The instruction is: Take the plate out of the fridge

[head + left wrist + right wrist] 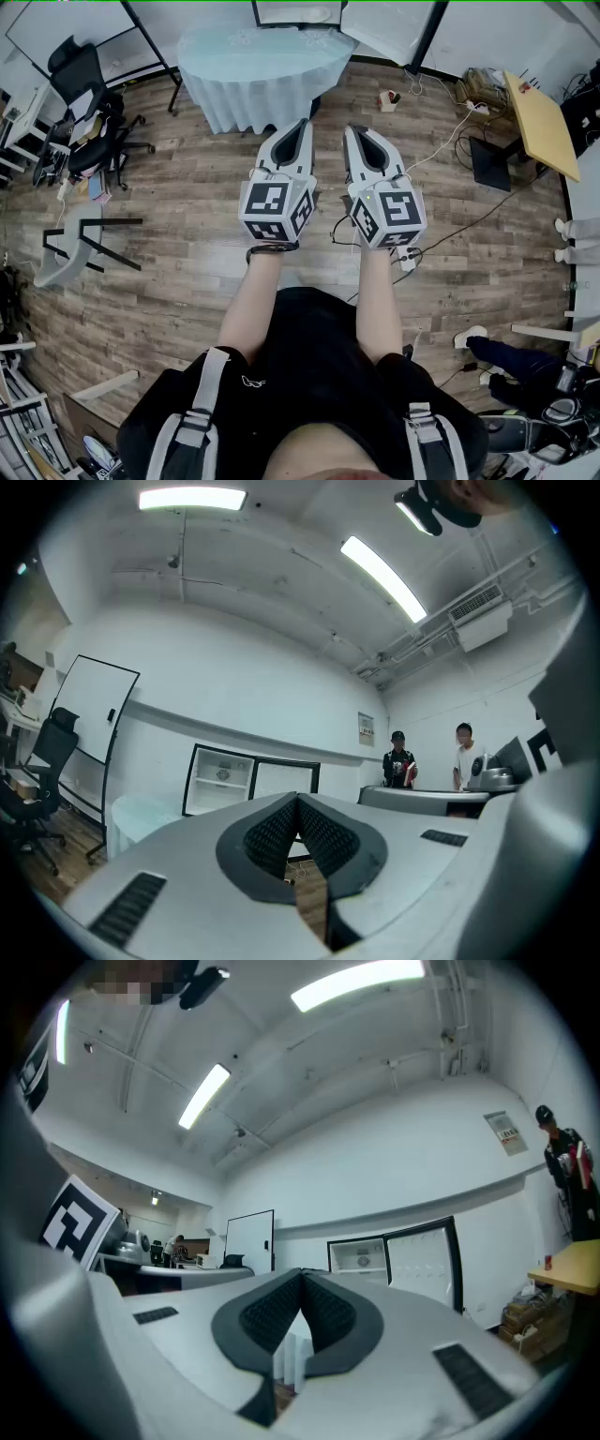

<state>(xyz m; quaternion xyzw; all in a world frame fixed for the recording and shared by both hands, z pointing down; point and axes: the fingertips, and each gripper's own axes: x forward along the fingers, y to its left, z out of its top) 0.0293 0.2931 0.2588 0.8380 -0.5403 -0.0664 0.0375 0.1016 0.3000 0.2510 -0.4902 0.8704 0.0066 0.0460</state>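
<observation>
The small fridge (220,778) stands open against the far white wall, its door (284,778) swung to the right. A small round thing (223,774) sits on a shelf inside; it is too small to tell whether it is the plate. The fridge (361,1260) shows again in the right gripper view, well beyond the jaws. In the head view my left gripper (302,127) and right gripper (354,131) are held side by side at chest height, pointing forward, far from the fridge. Both are shut with nothing between the pads.
A round table (262,66) under a pale cloth stands just ahead of the grippers. Office chairs (89,103) crowd the left side. Cables and a power strip (408,258) lie on the wooden floor. A yellow tabletop (539,122) is at right. Two people (398,761) stand far right.
</observation>
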